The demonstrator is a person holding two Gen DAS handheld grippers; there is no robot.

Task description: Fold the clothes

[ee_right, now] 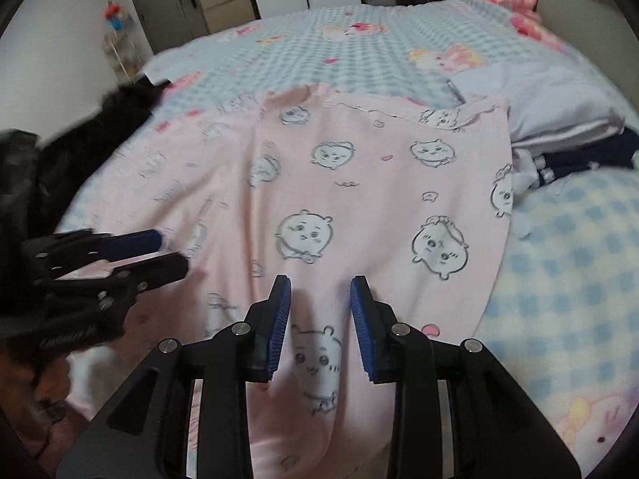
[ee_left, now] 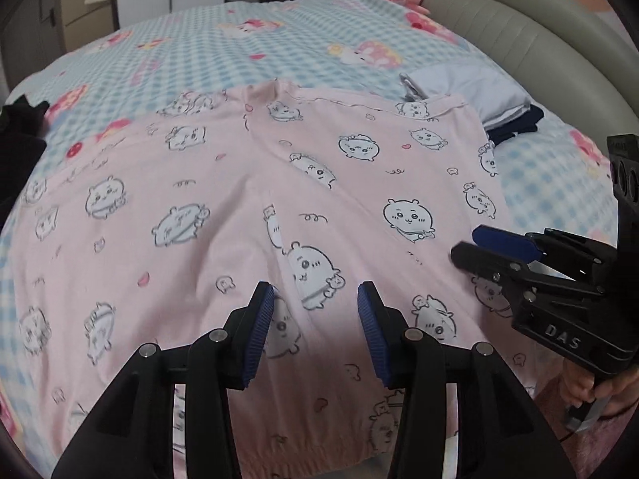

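A pink garment (ee_left: 247, 207) printed with white cartoon faces lies spread flat on the bed; it also shows in the right wrist view (ee_right: 359, 183). My left gripper (ee_left: 315, 299) is open and empty, hovering over the garment's near part; it also shows at the left of the right wrist view (ee_right: 167, 251). My right gripper (ee_right: 321, 291) is open and empty over the garment's near right part; it shows at the right of the left wrist view (ee_left: 465, 243).
The bed has a blue checked cover (ee_left: 239, 48). A folded pale blue and navy pile (ee_right: 559, 127) lies at the garment's far right corner. A black garment (ee_right: 80, 143) lies at the left. Pink plush toys (ee_right: 515, 0) and a grey headboard (ee_left: 519, 20) are beyond.
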